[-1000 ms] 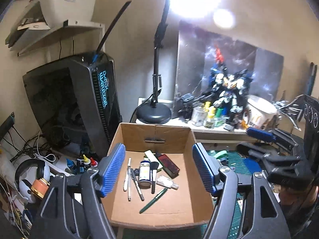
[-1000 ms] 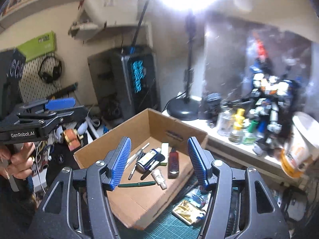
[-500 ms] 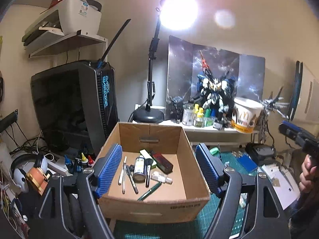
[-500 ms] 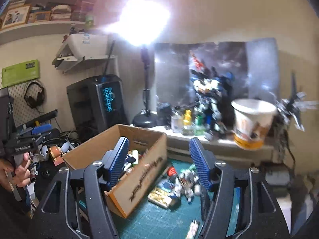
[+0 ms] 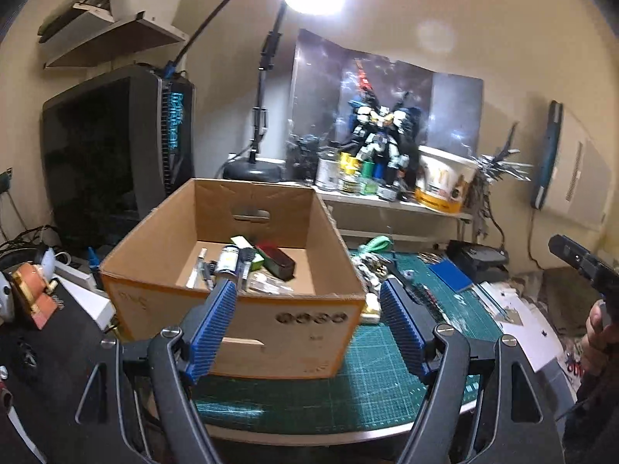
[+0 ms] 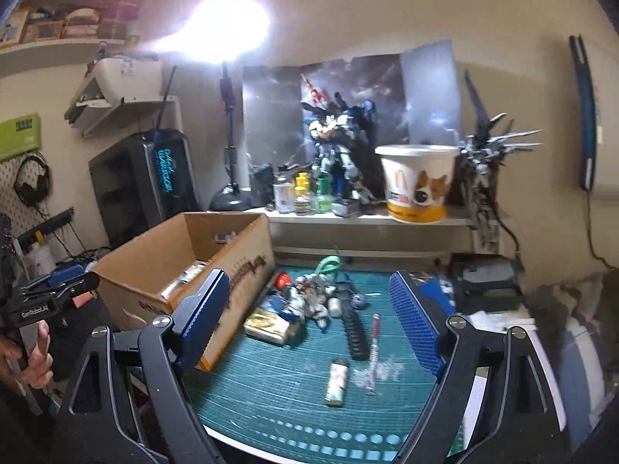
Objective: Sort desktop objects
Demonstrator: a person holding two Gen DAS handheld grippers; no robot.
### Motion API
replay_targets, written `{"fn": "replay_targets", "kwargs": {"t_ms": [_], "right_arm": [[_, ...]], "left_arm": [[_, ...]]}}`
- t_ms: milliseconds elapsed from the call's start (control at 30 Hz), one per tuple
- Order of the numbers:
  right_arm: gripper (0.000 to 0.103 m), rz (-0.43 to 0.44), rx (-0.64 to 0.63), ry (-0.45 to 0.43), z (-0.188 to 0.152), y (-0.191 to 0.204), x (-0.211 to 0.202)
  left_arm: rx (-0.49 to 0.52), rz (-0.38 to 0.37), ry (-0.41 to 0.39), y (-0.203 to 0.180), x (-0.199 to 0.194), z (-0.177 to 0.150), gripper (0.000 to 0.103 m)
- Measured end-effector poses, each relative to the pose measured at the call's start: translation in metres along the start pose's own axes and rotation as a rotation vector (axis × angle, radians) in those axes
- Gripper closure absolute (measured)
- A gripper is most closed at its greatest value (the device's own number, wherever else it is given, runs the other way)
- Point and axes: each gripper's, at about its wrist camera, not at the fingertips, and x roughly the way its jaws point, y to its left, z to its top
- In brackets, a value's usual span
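Through the left wrist view, we are holding the left tool (image 5: pixel 305 324) wide and empty, low in front of the box (image 5: pixel 240 332). A second ago this tool was looking down into the box from above; now we are seeing its near wall square on, so we have been drawing back and down. Inside the box, a small bottle (image 5: pixel 228 257), a dark red case (image 5: pixel 276 261), a green-and-white block (image 5: pixel 241 240) and some pens (image 5: pixel 199 272) are lying in a loose cluster toward the back. Our right hand (image 5: pixel 597 332) is showing at the edge of the frame.

Over in the right wrist view, we are holding the right tool (image 6: pixel 309 324) just as wide, with nothing between its fingers. It has been swinging away from the box, which is now sitting at the left, and it is facing the green mat (image 6: pixel 278 394) on the desk. Between its fingers we are seeing a foil-wrapped packet (image 6: pixel 269 328), a heap of small model parts (image 6: pixel 309 301), a black ridged strip (image 6: pixel 354 332), a red-handled tool (image 6: pixel 374 342) and a lighter-like cylinder (image 6: pixel 336 382), all lying loose and apart from the box. Our left hand (image 6: pixel 27 355) is gripping its tool at the left.

We are judging that the turn toward the mat is pointing us at these loose pieces, since some things are lying in the box while these are lying outside it.
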Motion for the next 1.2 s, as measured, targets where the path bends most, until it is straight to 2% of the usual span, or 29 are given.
{"fn": "replay_targets", "kwargs": {"t_ms": [133,433,833,1200], "right_arm": [[0.019,-0.043,-0.034,0.005,-0.018,-0.005,-0.007],[0.019,-0.047,0.028,0.083,-0.051,-0.028,-0.003],[0.020,-0.049,0.040,0.094,-0.066,-0.048,-0.002],[0.020,-0.054,0.049,0.125,-0.076,-0.058,0.004]], "left_arm": [[0.036,-0.019,0.008,-0.014,0.006,-0.013,0.026],[0.049,-0.056,0.088,-0.040,0.034,-0.040,0.026],[0.075,-0.044,0.130,-0.056,0.052,-0.061,0.026],[0.086,-0.070,0.151,-0.077,0.062,-0.072,0.026]]}}
